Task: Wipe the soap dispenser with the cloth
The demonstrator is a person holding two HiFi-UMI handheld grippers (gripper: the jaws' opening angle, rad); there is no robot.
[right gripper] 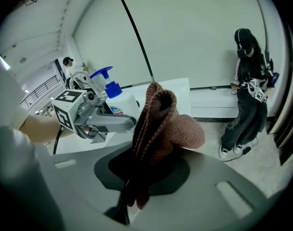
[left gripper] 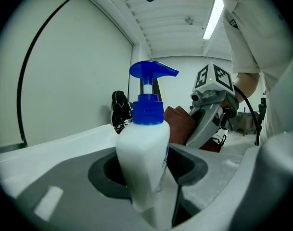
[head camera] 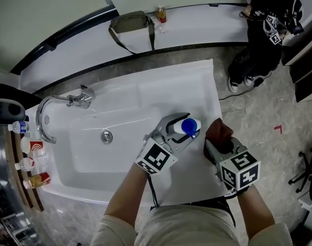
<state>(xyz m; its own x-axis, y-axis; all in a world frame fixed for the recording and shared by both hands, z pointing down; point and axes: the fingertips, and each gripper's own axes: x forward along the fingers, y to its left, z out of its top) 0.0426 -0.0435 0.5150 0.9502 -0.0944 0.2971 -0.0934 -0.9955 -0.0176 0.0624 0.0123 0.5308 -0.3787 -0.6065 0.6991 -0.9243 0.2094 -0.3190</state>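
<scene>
Your left gripper (head camera: 179, 131) is clamped on the upright soap dispenser (left gripper: 142, 158). Your right gripper (head camera: 221, 143) pinches the brown cloth (right gripper: 158, 129), just beside it.

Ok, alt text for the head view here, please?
Seen from above, the left tool grips a white soap dispenser with a blue pump over the flat right side of a white sink, while the right tool holds a brown cloth close beside it. A chrome faucet curves over the basin at left.
</scene>
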